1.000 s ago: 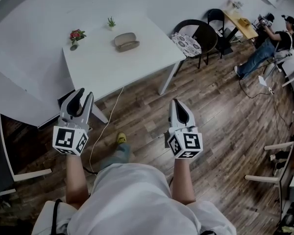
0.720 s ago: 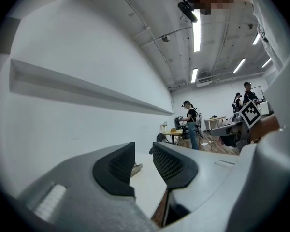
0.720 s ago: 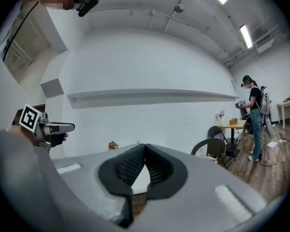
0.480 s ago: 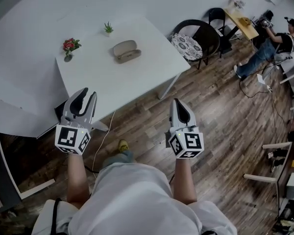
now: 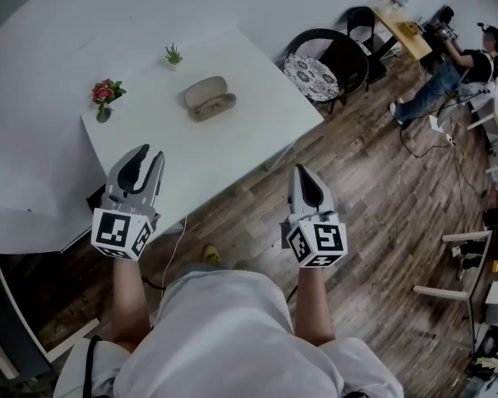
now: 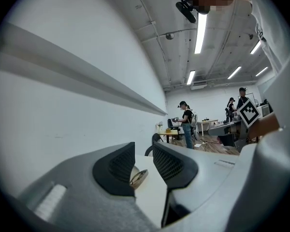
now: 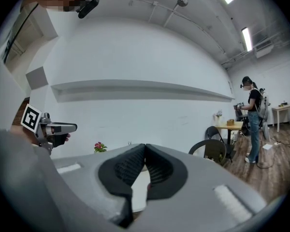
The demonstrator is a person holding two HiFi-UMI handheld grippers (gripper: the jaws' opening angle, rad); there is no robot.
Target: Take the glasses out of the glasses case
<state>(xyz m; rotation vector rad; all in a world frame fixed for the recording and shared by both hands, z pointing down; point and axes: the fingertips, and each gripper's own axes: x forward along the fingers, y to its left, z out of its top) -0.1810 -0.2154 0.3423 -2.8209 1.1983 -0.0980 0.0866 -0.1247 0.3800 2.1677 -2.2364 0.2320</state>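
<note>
Two claws were held out low in front of the person, neither touching anything. The left claw (image 5: 147,154) had its jaws parted with a clear gap, and nothing sat between them; its own view (image 6: 144,151) showed only the distant glasses case (image 6: 137,178) through that gap. The right claw (image 5: 303,172) had its jaws pressed together at the tips, empty, as its own view (image 7: 145,147) showed.

The glasses case (image 5: 209,99) lay closed on the white worktop (image 5: 232,152), toward the far side and well apart from both claws. A small pot of red flowers (image 5: 104,95) stood near the worktop's left corner, and a little green plant (image 5: 173,55) stood at the far edge, just beyond the case. The left claw hung over the near edge of the worktop, while the right claw hung over the wooden floor (image 5: 373,189) beside it. A dark chair with a patterned cushion (image 5: 314,75) stood off the worktop's right corner.
</note>
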